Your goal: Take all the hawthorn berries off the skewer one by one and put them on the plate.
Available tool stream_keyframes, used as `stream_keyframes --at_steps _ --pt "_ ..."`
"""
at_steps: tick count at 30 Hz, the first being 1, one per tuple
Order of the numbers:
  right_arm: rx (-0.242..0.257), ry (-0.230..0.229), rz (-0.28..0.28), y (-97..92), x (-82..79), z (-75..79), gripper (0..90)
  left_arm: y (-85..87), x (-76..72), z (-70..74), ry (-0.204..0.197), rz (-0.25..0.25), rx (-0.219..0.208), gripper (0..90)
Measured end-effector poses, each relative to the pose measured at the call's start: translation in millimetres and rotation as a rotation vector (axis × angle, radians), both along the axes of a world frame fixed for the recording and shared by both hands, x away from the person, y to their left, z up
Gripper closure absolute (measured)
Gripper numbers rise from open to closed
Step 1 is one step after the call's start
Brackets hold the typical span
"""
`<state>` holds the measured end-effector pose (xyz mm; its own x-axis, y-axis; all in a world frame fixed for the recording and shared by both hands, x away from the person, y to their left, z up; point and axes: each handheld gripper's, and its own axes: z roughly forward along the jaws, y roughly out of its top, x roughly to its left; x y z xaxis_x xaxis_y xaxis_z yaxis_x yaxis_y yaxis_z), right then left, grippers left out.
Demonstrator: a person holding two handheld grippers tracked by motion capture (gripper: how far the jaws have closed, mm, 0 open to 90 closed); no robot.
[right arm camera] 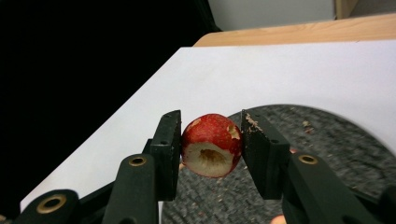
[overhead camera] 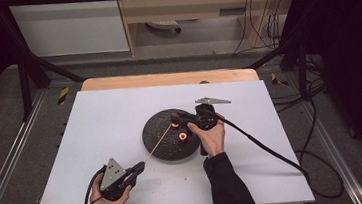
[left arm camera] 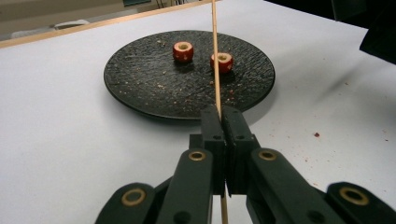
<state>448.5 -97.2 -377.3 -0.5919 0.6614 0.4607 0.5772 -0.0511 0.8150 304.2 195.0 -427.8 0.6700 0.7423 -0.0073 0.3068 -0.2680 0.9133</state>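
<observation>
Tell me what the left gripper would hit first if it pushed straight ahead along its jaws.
Most likely the near rim of the black plate. The left gripper, shut on the wooden skewer, points straight at it over bare white table. Beyond the rim lie two cored red fruits. Depth is hard to judge.

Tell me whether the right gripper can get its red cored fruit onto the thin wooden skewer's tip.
Probably yes: the right gripper holds the fruit beside the skewer, whose tip looks bare.
</observation>
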Motion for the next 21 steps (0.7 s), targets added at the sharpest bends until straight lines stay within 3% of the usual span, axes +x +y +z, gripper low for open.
stream_keyframes --at_steps 12,21 --pt "-0.03 -0.039 -0.098 -21.8 20.7 11.1 59.9 1.8 0.6 0.3 0.001 0.008 -0.004 88.4" --pt "-0.084 0.003 -0.088 -19.4 21.6 -17.2 59.9 2.6 1.0 0.4 0.002 0.01 -0.004 88.4"
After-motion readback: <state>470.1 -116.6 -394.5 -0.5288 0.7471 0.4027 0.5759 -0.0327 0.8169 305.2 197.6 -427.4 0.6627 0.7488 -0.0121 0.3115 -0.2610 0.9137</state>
